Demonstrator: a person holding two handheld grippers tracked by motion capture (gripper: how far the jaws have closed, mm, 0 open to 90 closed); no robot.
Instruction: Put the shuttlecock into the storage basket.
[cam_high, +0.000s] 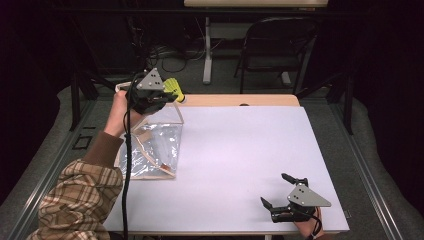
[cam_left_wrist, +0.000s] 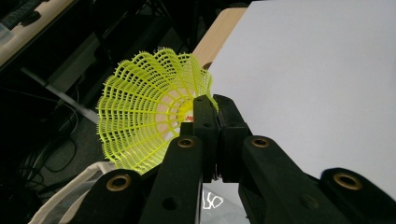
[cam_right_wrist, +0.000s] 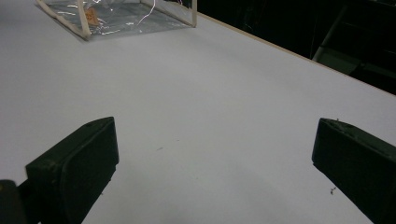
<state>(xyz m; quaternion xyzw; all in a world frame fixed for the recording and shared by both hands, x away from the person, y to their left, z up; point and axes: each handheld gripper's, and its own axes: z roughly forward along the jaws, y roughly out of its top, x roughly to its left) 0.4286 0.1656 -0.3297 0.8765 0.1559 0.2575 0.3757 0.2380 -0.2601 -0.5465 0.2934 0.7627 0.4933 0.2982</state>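
High view looks down the table (cam_high: 240, 150); both gripper views skim it closely, sharing its white top.

The left gripper (cam_left_wrist: 215, 105) holds its two black jaws pressed together on the rim of a yellow plastic mesh shuttlecock (cam_left_wrist: 144, 119), beside the white table top (cam_left_wrist: 317, 79).

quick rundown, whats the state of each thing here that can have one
left claw: shut on the shuttlecock's rim, held above the bag
yellow shuttlecock: gripped, off the table, skirt undamaged as far as it shows
right claw: open, empty, low over the table's near right corner
clear bag: standing on the table, mouth open upward
folding chair: unfolded, unoccupied
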